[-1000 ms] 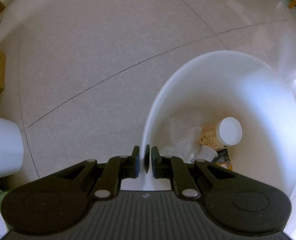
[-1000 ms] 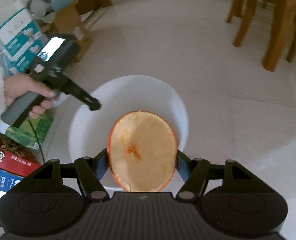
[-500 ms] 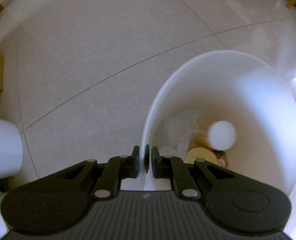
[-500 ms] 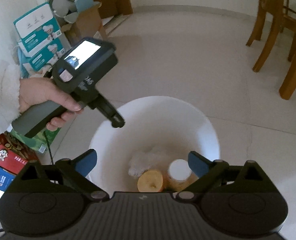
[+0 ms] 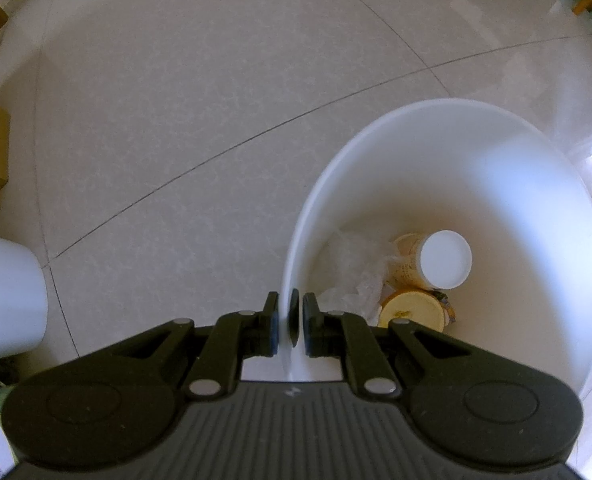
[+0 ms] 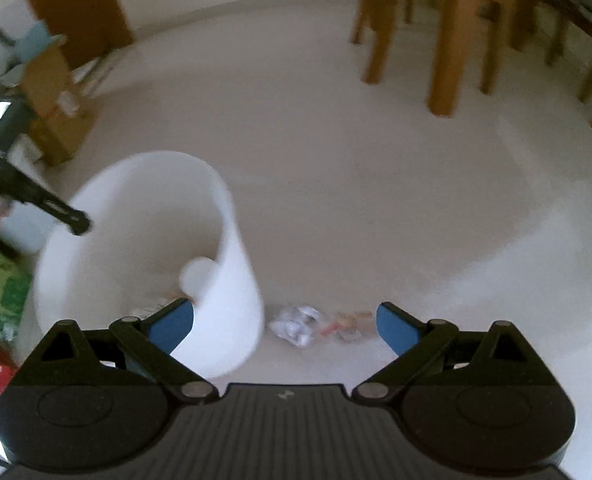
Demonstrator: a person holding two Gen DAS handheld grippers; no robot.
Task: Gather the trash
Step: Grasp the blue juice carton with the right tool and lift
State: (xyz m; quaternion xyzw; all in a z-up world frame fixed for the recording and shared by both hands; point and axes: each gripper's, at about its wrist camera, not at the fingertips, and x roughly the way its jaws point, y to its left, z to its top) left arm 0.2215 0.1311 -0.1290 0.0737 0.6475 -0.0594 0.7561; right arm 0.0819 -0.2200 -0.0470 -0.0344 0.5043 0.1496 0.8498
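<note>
White bin [image 5: 447,184] rim pinched by left tongs [image 5: 287,320]; right tongs [image 6: 284,322] wide open, empty, above bare floor [image 6: 355,200].

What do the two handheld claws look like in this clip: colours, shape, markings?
Both are black, with a ribbed grey body bearing a small white logo, round side housings and silver pivot pins. The left claw has black pads; the right claw has blue pads.

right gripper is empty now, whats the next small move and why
Probably lower the open right gripper onto the crumpled wrapper lying on the floor beside the white bin; it sits between the spread fingers. The left gripper is clamped on the bin's rim.
</note>
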